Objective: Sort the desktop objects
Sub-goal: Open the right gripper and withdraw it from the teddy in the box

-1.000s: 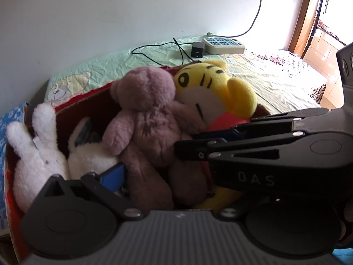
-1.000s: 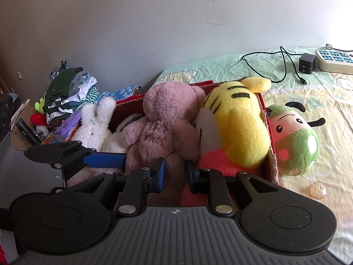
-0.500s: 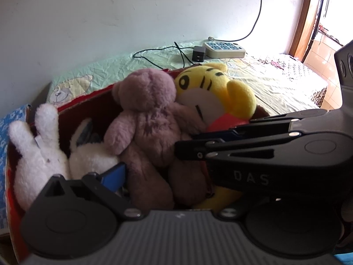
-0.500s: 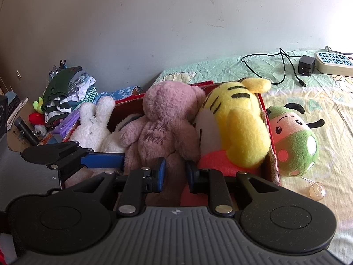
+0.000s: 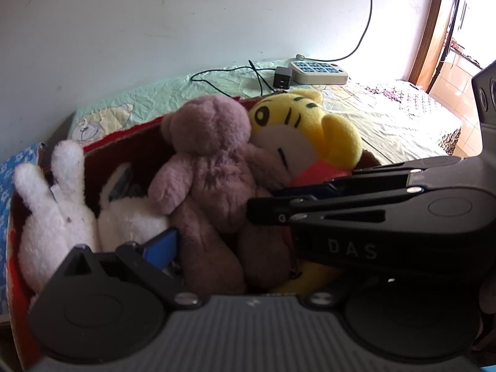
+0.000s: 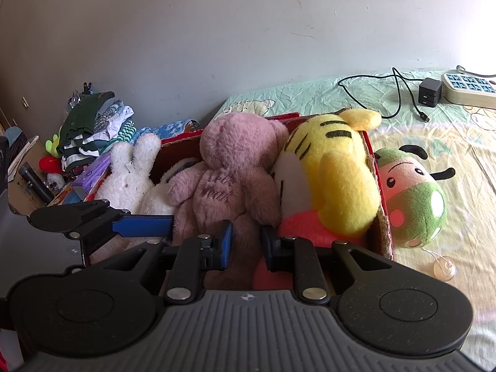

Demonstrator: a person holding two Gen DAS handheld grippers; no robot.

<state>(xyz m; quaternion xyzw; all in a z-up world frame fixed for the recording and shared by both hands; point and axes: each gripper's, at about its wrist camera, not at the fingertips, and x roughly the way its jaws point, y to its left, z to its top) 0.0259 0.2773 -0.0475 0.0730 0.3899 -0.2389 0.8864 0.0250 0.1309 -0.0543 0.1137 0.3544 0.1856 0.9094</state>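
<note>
A red cardboard box (image 6: 379, 217) holds a mauve teddy bear (image 6: 226, 179), a yellow tiger plush (image 6: 334, 170) and a white rabbit plush (image 6: 130, 170). The same toys show in the left wrist view: bear (image 5: 210, 161), tiger (image 5: 303, 136), rabbit (image 5: 52, 210). A green and pink cow plush (image 6: 415, 195) lies on the bed outside the box, to its right. My right gripper (image 6: 246, 245) hovers open over the bear's legs, holding nothing. My left gripper (image 5: 235, 245) is open above the box; its right finger is hidden behind the right gripper's body (image 5: 372, 223).
A beige power strip (image 6: 468, 90), a black charger (image 6: 429, 94) and its cable lie on the green bedsheet by the wall. A pile of folded clothes (image 6: 93, 130) and small clutter sit left of the box.
Both views have drifted slightly: the toys sit a little lower in the left wrist view. Neither gripper's jaws have changed and no toy has moved.
</note>
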